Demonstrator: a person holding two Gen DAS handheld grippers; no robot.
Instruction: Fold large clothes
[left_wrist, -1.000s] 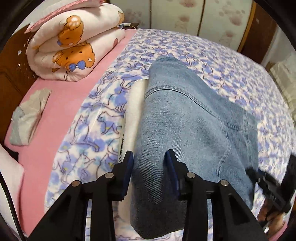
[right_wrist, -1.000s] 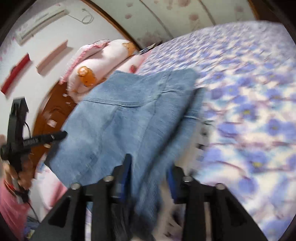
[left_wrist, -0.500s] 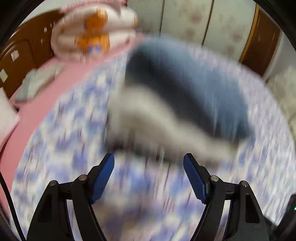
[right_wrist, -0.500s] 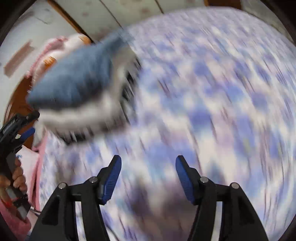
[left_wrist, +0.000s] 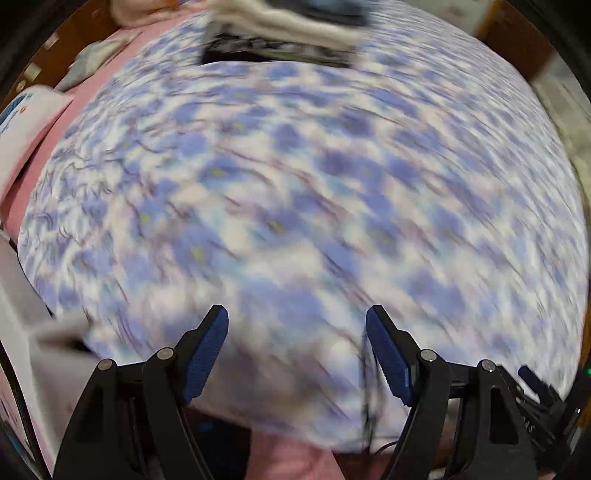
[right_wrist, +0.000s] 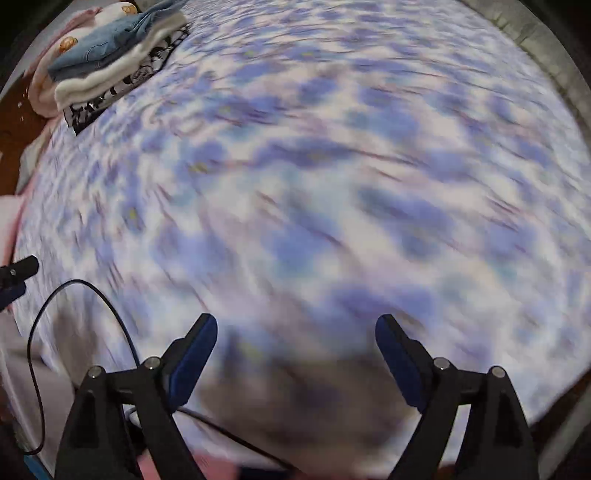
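A folded blue denim garment lies on top of a stack of folded clothes at the far corner of the bed; in the left wrist view the stack shows only as a blur at the top edge. My left gripper is open above the blue-and-white patterned bedspread with nothing between its fingers. My right gripper points down at the bedspread; its jaws are opening, with nothing between them. Both views are motion-blurred.
A rolled pink-and-white quilt lies behind the stack. Pink bedding and a white pillow run along the left edge. A black cable loops at the lower left, and the other gripper's tip shows there.
Both grippers let go of the denim garment on the stack and opened. They pulled back fast toward the near side of the bed, so the stack now sits far off.
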